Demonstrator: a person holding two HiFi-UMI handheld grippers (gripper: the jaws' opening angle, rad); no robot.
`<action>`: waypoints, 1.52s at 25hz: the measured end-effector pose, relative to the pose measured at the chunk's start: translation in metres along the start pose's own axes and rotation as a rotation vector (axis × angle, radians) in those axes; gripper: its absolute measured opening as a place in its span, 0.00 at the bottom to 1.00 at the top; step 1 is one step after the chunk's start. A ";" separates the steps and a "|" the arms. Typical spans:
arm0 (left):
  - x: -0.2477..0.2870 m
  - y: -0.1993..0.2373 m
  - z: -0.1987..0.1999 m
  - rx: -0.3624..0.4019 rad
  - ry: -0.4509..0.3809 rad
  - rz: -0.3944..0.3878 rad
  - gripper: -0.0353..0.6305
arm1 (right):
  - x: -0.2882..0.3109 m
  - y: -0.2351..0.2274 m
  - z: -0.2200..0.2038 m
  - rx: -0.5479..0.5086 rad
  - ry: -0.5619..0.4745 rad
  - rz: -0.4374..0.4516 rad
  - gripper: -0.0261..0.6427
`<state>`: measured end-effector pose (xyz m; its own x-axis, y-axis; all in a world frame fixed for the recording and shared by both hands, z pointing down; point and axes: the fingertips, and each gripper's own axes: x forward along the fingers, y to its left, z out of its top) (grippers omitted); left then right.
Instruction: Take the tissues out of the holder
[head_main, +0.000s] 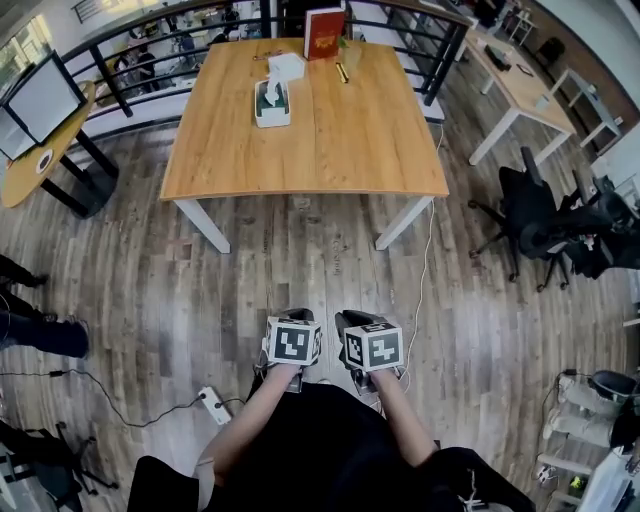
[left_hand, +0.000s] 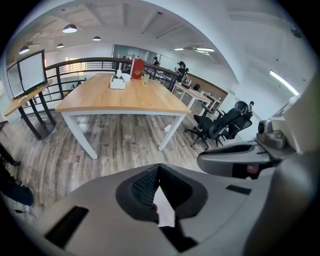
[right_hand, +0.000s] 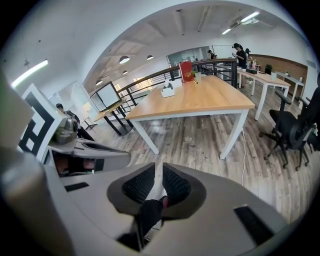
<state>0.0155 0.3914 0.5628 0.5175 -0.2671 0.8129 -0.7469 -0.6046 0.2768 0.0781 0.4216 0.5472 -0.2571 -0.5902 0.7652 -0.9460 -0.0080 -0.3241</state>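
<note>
The white tissue holder (head_main: 272, 103) sits at the far left part of a wooden table (head_main: 330, 140), with a tissue sticking out of its top. It shows small in the left gripper view (left_hand: 118, 81) and in the right gripper view (right_hand: 168, 90). Both grippers are held close to the person's body, well short of the table, over the wooden floor. The left gripper (head_main: 290, 316) (left_hand: 159, 169) has its pads meeting at the tips, with nothing held. The right gripper (head_main: 350, 320) (right_hand: 159, 176) shows a narrow slit between its pads, with nothing in it.
A red book (head_main: 324, 32) and a white box (head_main: 285, 66) stand at the table's far edge, before a black railing (head_main: 150, 45). Black office chairs (head_main: 540, 215) are to the right and a power strip (head_main: 212, 404) lies on the floor. A screen stand (head_main: 40, 97) is on the left.
</note>
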 end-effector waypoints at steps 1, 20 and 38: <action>0.000 0.005 0.005 -0.003 -0.001 0.001 0.05 | 0.004 0.003 0.009 -0.006 -0.004 0.000 0.10; -0.007 0.139 0.093 -0.090 -0.026 0.028 0.05 | 0.097 0.068 0.139 -0.067 0.021 0.021 0.06; 0.012 0.204 0.124 -0.127 0.011 -0.024 0.05 | 0.150 0.094 0.178 -0.043 0.069 0.024 0.06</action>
<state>-0.0788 0.1717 0.5651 0.5321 -0.2450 0.8104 -0.7815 -0.5104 0.3588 -0.0145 0.1883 0.5328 -0.2915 -0.5325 0.7947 -0.9466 0.0409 -0.3198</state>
